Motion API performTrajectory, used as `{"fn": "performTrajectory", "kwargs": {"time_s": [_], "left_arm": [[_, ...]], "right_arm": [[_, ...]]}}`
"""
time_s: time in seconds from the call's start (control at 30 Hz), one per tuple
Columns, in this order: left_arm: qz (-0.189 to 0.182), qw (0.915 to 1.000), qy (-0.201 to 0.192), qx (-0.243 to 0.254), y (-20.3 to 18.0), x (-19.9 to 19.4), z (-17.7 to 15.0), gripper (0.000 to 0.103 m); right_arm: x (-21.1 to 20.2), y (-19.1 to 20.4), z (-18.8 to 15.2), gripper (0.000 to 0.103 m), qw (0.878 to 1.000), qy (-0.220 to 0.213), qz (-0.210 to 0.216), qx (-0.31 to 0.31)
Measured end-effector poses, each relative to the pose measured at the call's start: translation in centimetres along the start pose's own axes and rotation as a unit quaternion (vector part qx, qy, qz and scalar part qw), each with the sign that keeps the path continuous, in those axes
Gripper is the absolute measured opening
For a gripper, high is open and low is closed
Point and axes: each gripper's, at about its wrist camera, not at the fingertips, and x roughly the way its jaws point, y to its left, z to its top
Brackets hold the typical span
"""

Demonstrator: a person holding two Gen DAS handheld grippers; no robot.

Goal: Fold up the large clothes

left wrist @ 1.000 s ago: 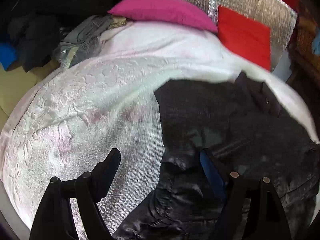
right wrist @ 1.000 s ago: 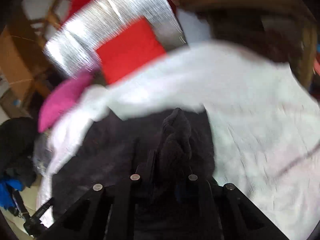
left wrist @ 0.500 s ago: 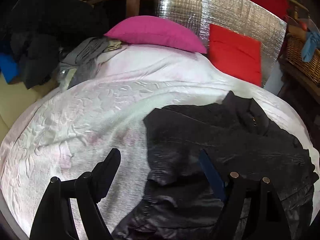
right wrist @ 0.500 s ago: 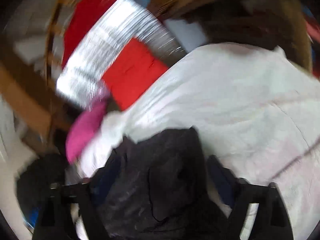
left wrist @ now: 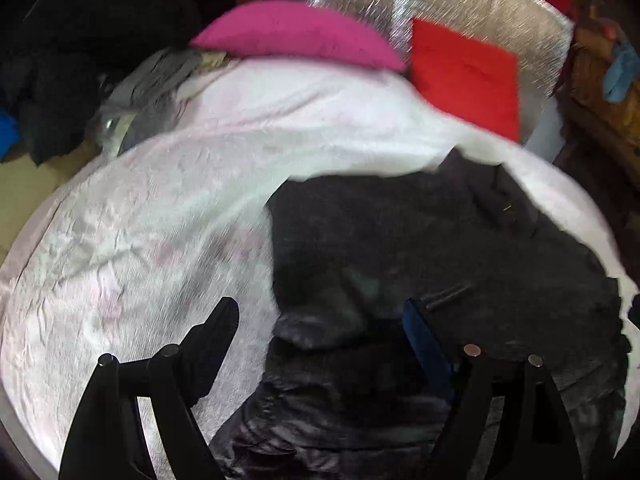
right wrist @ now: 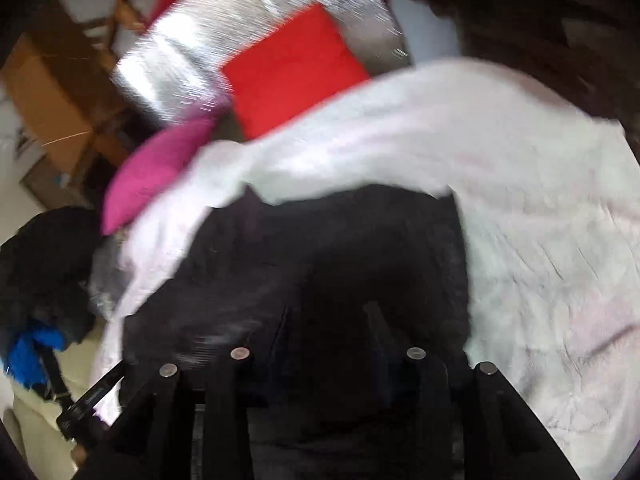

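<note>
1. Black garment (left wrist: 420, 248) lies spread on the white bedspread (left wrist: 160, 208), ahead of and partly under the left gripper (left wrist: 320, 316); in the right wrist view the same garment (right wrist: 320, 248) fills the space just ahead of the right gripper (right wrist: 328, 320).
2. Left gripper's fingers (left wrist: 218, 328) stand wide apart and hold nothing. One fingertip hangs over bare bedspread, the blue-padded one over the dark cloth, with the garment's wrinkled edge between them. Their spread matches that of half a second ago.
3. Right gripper's fingers (right wrist: 376, 320) sit closer together than half a second ago, when they were spread wide. Dark cloth lies between and around them, but blur and black on black hide whether they pinch it; I cannot tell.
4. The garment's far edge now looks flatter and wider in the right wrist view than the bunched hump seen half a second ago.
5. Both views are motion-blurred, the left more than half a second ago.
6. Beyond the fingers in the left view, a pink pillow (left wrist: 296, 36) and a red cushion (left wrist: 464, 76) rest at the head of the bed against a silver foil panel (left wrist: 460, 4).
7. Left of the pillow, a grey garment (left wrist: 156, 80) lies at the bed's edge beside a pile of dark clothes (left wrist: 80, 60).
</note>
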Motion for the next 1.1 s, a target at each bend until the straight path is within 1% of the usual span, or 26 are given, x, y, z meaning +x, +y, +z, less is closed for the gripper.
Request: {"fn": "performTrajectory", "kwargs": {"time_s": [0.03,0.07,0.1,0.13,0.17,0.2,0.27,0.3,0.37,0.43,0.5,0.57,0.63,0.7,0.77,0.8,0.87,0.93,1.0,1.03,1.1], "left_arm": [[-0.006,0.9999,-0.005,0.008,-0.4,-0.2,-0.1,0.084],[-0.003,0.9998,0.003,0.02,-0.9,0.1,-0.2,0.084],[0.005,0.9994,0.015,0.029,-1.1,0.7,-0.4,0.085],[0.021,0.9977,0.046,0.045,-1.6,2.0,-0.9,0.085],[0.026,0.9963,0.064,0.051,-1.7,2.7,-1.1,0.085],[0.025,0.9958,0.074,0.048,-1.6,3.2,-1.4,0.085],[0.011,0.9969,0.075,0.021,-0.8,2.6,-1.2,0.085],[0.003,0.9974,0.071,0.011,-0.3,2.1,-1.1,0.085],[-0.006,0.9988,0.049,-0.005,0.6,0.5,-1.1,0.085],[-0.014,0.9994,0.031,-0.01,1.5,-1.1,-1.4,0.085],[-0.017,0.9998,0.013,-0.003,2.5,-2.9,-2.1,0.085],[-0.014,0.9998,-0.003,0.01,3.6,-4.8,-2.9,0.085],[-0.016,0.9995,-0.013,0.023,4.7,-6.7,-4.1,0.085],[-0.022,0.9992,-0.018,0.029,6.3,-8.3,-5.3,0.085],[-0.023,0.9988,-0.029,0.034,7.8,-10.2,-7.0,0.085],[-0.023,0.9988,-0.03,0.032,8.8,-10.5,-7.5,0.085],[-0.026,0.9992,-0.02,0.021,10.0,-11.8,-10.0,0.085],[-0.031,0.9995,-0.002,0.001,11.0,-12.6,-12.0,0.085],[-0.056,0.9978,0.014,-0.032,11.5,-13.3,-13.3,0.085],[-0.078,0.995,0.023,-0.057,11.9,-13.6,-14.1,0.085],[-0.094,0.9923,0.032,-0.074,12.1,-13.7,-15.2,0.085]], "right_arm": [[-0.1,0.5,-0.2,0.046,1.0,-0.002,0.01,-0.012],[0.6,1.2,-0.4,0.055,1.0,0.007,0.012,-0.028],[1.8,1.8,-0.8,0.058,0.999,0.028,-0.001,-0.039],[2.9,2.0,-1.4,0.058,0.997,0.056,-0.017,-0.047],[4.6,2.0,-2.3,0.058,0.993,0.093,-0.037,-0.055],[5.0,2.2,-2.8,0.058,0.993,0.088,-0.046,-0.069],[3.7,2.8,-2.8,0.058,0.993,0.074,-0.044,-0.079],[2.7,2.7,-2.7,0.058,0.995,0.067,-0.032,-0.07],[-0.2,1.7,-3.0,0.058,0.998,0.035,0.004,-0.051],[-3.0,0.9,-3.4,0.058,0.999,0.011,0.02,-0.039],[-5.9,-0.8,-4.3,0.069,0.999,-0.007,0.043,-0.007],[-8.5,-2.7,-5.4,0.071,0.998,-0.011,0.057,0.023],[-10.4,-3.9,-6.7,0.071,0.996,-0.007,0.07,0.05],[-11.5,-5.4,-8.3,0.071,0.995,0.011,0.076,0.068],[-12.8,-6.5,-10.5,0.071,0.995,0.027,0.072,0.067],[-13.6,-6.9,-11.5,0.071,0.995,0.034,0.064,0.063],[-13.8,-7.8,-12.9,0.071,0.995,0.045,0.057,0.063],[-14.2,-8.5,-14.5,0.071,0.995,0.059,0.046,0.069],[-14.4,-9.5,-15.6,0.071,0.993,0.07,0.039,0.082],[-14.6,-10.1,-15.9,0.071,0.993,0.076,0.034,0.087],[-14.3,-10.5,-16.5,0.071,0.992,0.084,0.019,0.093]]}}
